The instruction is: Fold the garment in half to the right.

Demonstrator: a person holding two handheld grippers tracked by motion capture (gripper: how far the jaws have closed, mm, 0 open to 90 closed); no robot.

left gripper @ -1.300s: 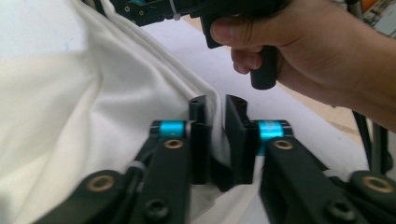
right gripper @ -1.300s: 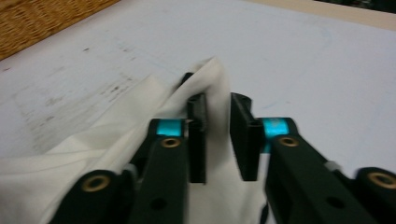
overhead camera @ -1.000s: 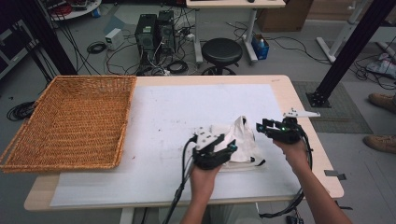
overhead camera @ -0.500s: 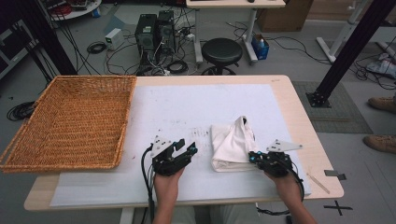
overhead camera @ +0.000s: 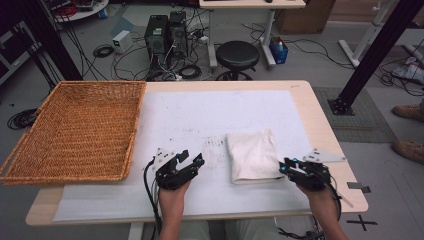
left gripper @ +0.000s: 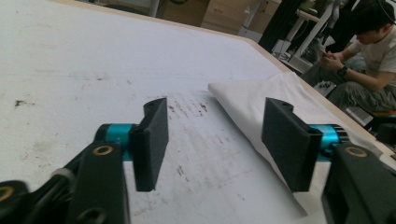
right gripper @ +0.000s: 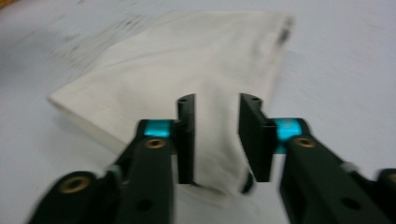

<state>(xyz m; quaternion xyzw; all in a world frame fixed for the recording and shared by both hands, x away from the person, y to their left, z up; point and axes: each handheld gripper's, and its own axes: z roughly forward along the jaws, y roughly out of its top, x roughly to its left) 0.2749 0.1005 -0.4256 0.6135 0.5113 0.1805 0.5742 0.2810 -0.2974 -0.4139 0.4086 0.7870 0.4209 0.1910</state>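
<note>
Nearest to us, our left hand-held gripper (overhead camera: 192, 162) sits low over the bare worktop (overhead camera: 200, 115), its jaws spread wide after just opening further, with nothing between them. In the left gripper view the cloth (left gripper: 261, 100) lies just off past the right jaw, not touching it.

Our right hand-held gripper (overhead camera: 286, 167) is at the cloth's (overhead camera: 252, 155) near right corner. Its jaws have just eased apart a little and stand narrowly parted; in the right gripper view a fold of cloth (right gripper: 187, 70) runs between them, but the pads don't look to be pressing on it.

The cloth itself lies folded flat, right of centre on the worktop. Looks like we're between folds or about to lift it.

To do this well, we'd slide the left one in under the near left corner, pinch both corners evenly, and lift level so the fold doesn't flop open.

Farther left, the basket (overhead camera: 75, 130) waits on the worktop's edge.
</note>
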